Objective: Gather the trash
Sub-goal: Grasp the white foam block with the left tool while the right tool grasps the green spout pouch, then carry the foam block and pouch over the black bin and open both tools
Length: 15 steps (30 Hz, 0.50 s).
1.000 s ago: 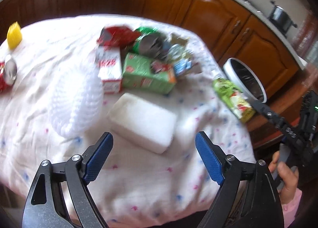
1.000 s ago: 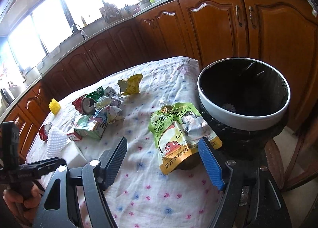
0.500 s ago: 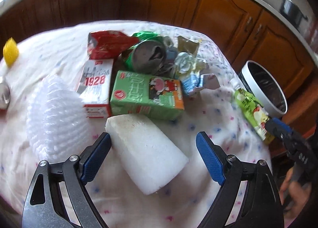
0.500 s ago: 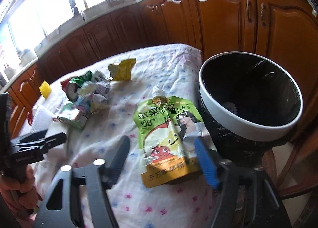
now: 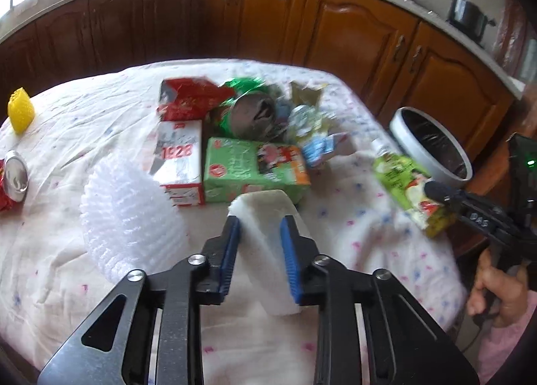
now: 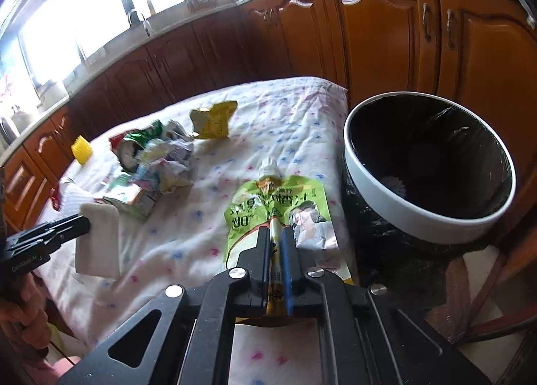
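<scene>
- Our right hand-held gripper (image 6: 276, 244) is clamped on the juice pouch (image 6: 278, 207) at the bench's right edge; bin (image 6: 426, 220) just right of it, closest to this hand.
- Our left hand-held gripper (image 5: 260, 244) pinches the foam block (image 5: 268, 217) at the near edge, long axis along its fingers.

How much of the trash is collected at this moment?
Almost none: the bin looks nearly empty. In hand: the left gripper clamps the foam block, the right gripper clamps the green pouch. Left: cartons, wrappers, can.

A white foam block (image 5: 265, 217) sits pinched near the table's front edge; a green drink pouch (image 6: 278, 214) lies gripped at the right edge beside the black-lined bin (image 6: 402, 217).
</scene>
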Tool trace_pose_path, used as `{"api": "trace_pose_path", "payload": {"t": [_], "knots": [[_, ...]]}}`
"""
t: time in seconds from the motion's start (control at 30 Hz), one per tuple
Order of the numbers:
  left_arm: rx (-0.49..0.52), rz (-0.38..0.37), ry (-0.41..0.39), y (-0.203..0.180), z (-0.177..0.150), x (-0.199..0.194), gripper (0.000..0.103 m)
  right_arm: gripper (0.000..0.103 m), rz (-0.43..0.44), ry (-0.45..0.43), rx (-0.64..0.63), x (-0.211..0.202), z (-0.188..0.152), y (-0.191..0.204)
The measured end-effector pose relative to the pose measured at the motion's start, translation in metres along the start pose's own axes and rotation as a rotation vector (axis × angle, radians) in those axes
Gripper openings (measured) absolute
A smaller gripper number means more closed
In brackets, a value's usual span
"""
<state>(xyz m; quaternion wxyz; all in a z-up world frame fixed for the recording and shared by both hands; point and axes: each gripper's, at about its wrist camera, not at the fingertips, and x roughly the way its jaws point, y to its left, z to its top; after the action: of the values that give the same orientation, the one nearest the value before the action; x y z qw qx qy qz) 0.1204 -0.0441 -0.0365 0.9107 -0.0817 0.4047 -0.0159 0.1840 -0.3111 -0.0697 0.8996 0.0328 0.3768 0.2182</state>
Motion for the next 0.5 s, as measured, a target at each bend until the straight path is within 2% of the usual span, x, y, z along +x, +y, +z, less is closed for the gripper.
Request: {"api": "trace_pose_path", "payload": {"t": [0.23, 0.5], "knots": [[0.055, -0.111, -0.044, -0.030, 0.007, -0.015, 0.018, 0.006, 0.026, -0.068, 0.027, -0.027, 0.003, 0.007], [0.081, -0.168, -0.066, -0.050, 0.017, -0.021, 0.018, 0.006, 0.009, -0.114, 0.044, -0.045, 0.010, -0.001]]}}
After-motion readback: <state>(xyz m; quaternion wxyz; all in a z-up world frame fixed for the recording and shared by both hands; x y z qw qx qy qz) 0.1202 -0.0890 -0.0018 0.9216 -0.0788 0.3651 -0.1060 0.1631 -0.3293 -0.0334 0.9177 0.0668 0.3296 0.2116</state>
